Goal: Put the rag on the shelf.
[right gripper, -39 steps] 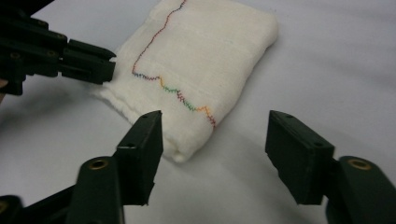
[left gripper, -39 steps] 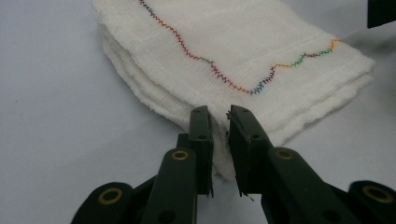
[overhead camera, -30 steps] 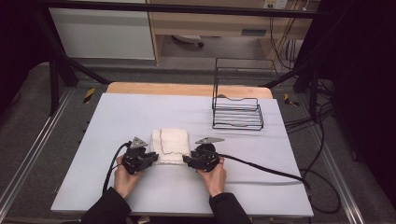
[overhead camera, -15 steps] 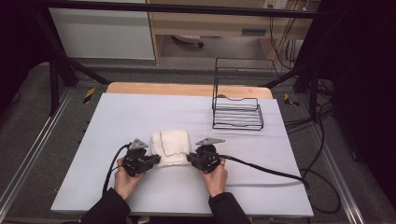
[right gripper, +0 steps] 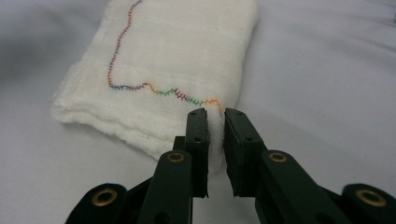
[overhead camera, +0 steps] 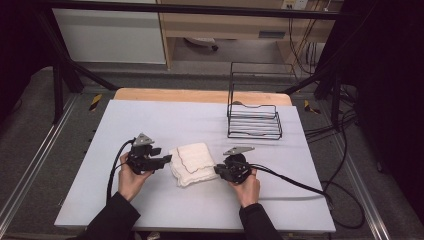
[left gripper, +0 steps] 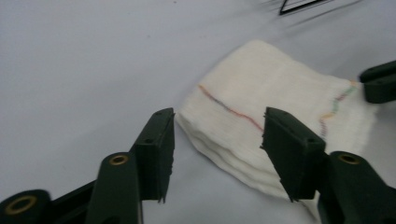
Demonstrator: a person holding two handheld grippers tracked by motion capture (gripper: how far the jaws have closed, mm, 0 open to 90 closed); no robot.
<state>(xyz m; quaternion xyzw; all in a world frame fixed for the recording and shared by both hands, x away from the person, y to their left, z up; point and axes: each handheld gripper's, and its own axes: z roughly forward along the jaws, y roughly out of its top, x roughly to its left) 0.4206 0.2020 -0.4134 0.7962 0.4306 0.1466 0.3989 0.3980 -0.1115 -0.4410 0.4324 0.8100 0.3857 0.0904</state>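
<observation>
White, soft and folded into a thick pad with a wavy line of rainbow stitching across its top, the cotton cloth (overhead camera: 194, 163) lies on the pale grey table (overhead camera: 150, 120) between the two hands, near the person's edge and well apart from the black wire rack (overhead camera: 254, 121) standing toward the far right. What has just changed is the left gripper (overhead camera: 164, 161): half a second ago it sat tight against the left edge of the cloth, and its jaws have just been opening, so they now stand well apart. In the left gripper view (left gripper: 217, 149) the near corner of the cloth lies in the gap between them but neither pad presses on it, and the hand has drawn slightly out to the left, leaving the cloth resting on the table on that side. The right gripper (overhead camera: 219, 171) has its jaws nearly together, pinching a small fold of the cloth's edge, as the right gripper view (right gripper: 215, 128) shows just below the orange end of the stitching; they have just eased open a trifle, though the fabric sits clamped between the pads. This looks like the close of a fold, with the left side released; the right grip probably wants letting go next before the pad can be smoothed or moved toward the rack.
</observation>
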